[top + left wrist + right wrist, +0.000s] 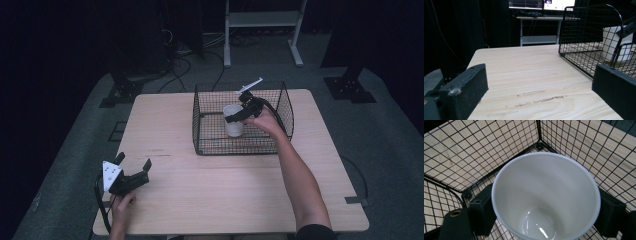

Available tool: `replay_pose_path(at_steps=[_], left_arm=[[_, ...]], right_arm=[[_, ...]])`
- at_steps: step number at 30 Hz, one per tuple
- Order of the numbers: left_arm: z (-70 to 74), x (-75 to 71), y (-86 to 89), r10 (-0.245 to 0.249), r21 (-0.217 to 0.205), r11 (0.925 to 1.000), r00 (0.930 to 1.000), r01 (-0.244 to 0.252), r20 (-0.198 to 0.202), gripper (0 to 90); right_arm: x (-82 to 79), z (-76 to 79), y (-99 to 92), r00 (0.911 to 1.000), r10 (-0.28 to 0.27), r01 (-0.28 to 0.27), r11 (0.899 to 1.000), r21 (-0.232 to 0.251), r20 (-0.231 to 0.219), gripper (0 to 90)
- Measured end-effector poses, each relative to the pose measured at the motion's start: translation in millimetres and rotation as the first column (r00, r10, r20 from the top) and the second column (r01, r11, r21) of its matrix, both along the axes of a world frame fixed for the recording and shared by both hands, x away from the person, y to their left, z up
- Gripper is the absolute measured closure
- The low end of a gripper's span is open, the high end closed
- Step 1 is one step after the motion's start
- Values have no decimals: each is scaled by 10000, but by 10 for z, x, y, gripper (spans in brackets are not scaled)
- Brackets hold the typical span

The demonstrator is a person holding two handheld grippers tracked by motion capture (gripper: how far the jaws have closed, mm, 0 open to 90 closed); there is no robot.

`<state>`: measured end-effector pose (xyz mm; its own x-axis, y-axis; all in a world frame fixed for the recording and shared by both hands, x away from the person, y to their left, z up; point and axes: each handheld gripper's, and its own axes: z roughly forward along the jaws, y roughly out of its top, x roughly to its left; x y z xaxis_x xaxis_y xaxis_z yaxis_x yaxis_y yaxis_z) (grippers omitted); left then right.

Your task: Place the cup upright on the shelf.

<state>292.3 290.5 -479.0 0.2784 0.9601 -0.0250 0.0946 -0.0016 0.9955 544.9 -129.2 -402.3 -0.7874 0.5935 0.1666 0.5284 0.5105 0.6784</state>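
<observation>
A plain white cup [233, 120] stood upright and empty inside the black wire basket [215, 145], which sat toward the far edge of the table [210, 190], right of centre. The right claw [239, 117] gripped the cup, one jaw on either side of it.

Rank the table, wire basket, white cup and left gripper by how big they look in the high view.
1. table
2. wire basket
3. and 4. left gripper and white cup: they look alike in size, and the gripper is nearer the camera, so I won't rank them.
</observation>
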Motion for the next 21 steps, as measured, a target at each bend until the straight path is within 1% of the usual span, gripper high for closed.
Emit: replay_pose_path(at_steps=[5, 8, 15, 21], left_arm=[[0, -1, -1, -15, 28, 10000, 10000, 15, 0, 0], [0, 0, -2, -19, 34, 10000, 10000, 19, 2, 0], [0, 0, -3, -21, 37, 10000, 10000, 21, 0, 0], [0, -1, -4, -20, 33, 10000, 10000, 20, 3, 0]], right_arm=[[-18, 8, 6, 10000, 80, -80, 10000, -47, -9, 183], [-30, 28, 1, 10000, 77, -77, 10000, 40, 39, 170], [-63, 49, 19, 9999, 162, -161, 9999, -47, 58, 168], [-92, 78, 32, 9996, 107, -106, 9999, -23, 251, 137]])
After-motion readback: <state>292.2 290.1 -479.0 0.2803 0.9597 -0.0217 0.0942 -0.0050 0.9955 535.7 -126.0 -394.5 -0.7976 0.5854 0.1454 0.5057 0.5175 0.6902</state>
